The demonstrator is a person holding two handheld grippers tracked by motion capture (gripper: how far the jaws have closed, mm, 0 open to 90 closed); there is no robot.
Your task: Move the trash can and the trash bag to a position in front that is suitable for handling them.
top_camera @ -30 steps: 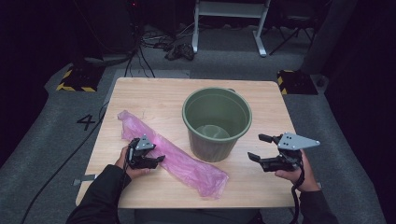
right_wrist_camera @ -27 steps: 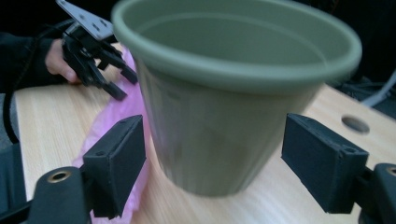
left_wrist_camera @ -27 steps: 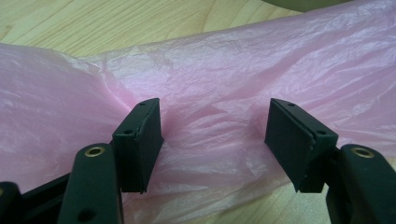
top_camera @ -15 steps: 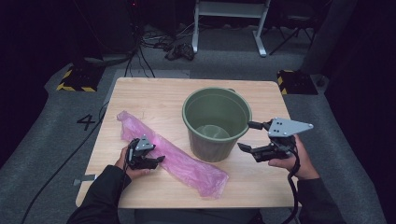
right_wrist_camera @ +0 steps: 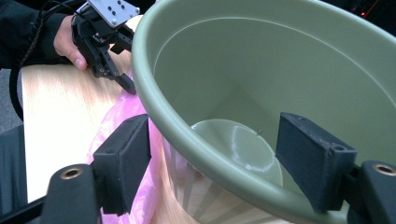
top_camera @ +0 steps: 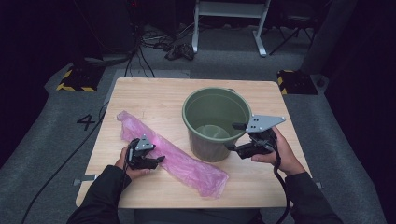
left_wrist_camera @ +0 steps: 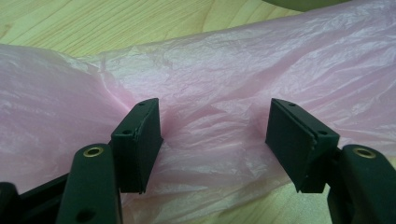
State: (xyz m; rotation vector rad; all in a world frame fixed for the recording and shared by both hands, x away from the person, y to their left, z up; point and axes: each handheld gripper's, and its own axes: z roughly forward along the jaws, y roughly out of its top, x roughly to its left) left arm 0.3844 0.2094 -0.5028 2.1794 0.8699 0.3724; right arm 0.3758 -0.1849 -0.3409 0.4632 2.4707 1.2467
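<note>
Pink plastic bag (top_camera: 173,156) lies diagonally toward the desk's near edge, under the left gripper (top_camera: 156,159), fingers spread. Right gripper (top_camera: 236,136), fingers just closing but apart, straddles the green bucket (top_camera: 205,105) rim.

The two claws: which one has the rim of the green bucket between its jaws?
The right claw. Its jaws, which have just been closing, straddle the green bucket's rim without pressing it yet. The left claw sits open over the pink plastic bag.
</note>
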